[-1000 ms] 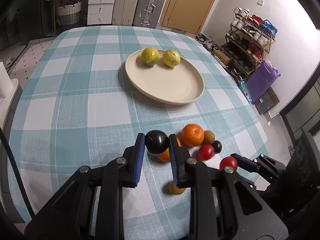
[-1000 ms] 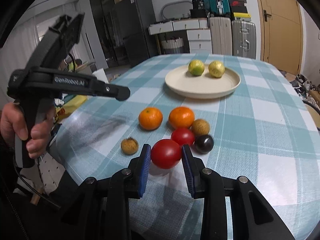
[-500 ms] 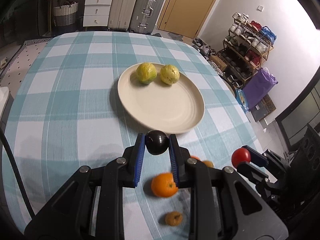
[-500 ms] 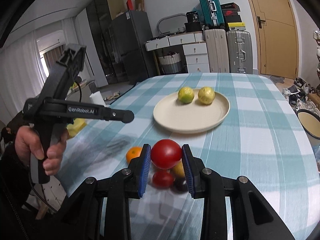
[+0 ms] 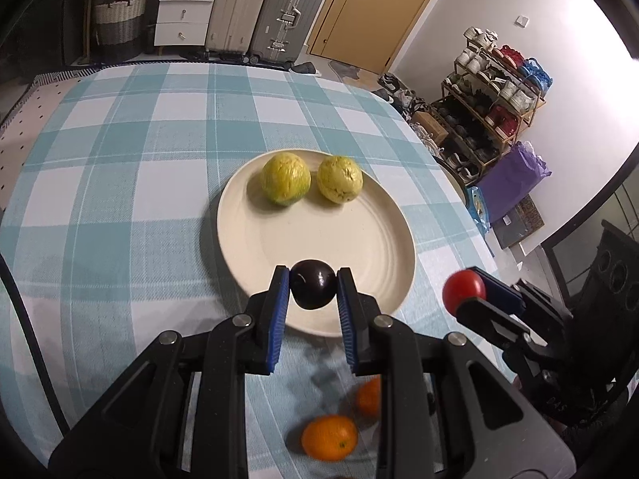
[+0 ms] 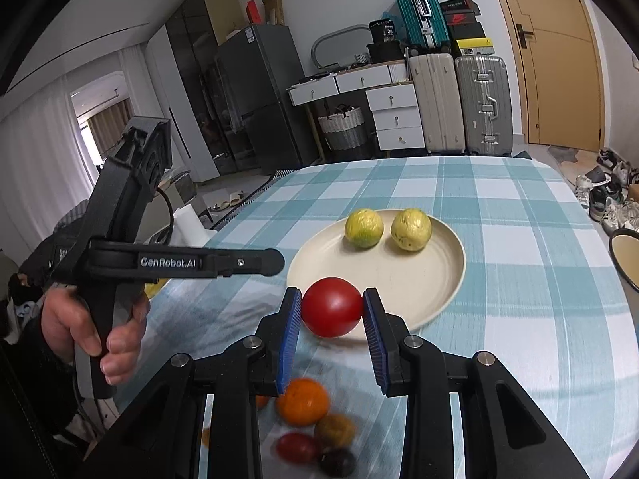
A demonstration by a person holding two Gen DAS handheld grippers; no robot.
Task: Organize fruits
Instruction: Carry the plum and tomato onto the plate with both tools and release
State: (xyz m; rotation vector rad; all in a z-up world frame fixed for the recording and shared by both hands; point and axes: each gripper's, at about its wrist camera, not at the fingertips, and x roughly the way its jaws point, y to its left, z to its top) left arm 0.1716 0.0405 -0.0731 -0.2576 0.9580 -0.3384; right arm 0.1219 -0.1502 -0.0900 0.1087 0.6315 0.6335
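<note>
Left wrist view: one orange (image 5: 368, 395) at 5 o'clock is half hidden behind the left gripper's (image 5: 312, 299) finger; a second orange (image 5: 329, 437) is blurred. Right wrist view: the fruit cluster (image 6: 315, 435) at 6 o'clock is motion-blurred, kinds uncertain. A bowl (image 6: 625, 257) at 3 o'clock is cut by the edge.

Two fruits (image 5: 311, 179) side by side on plate (image 5: 367, 239).
</note>
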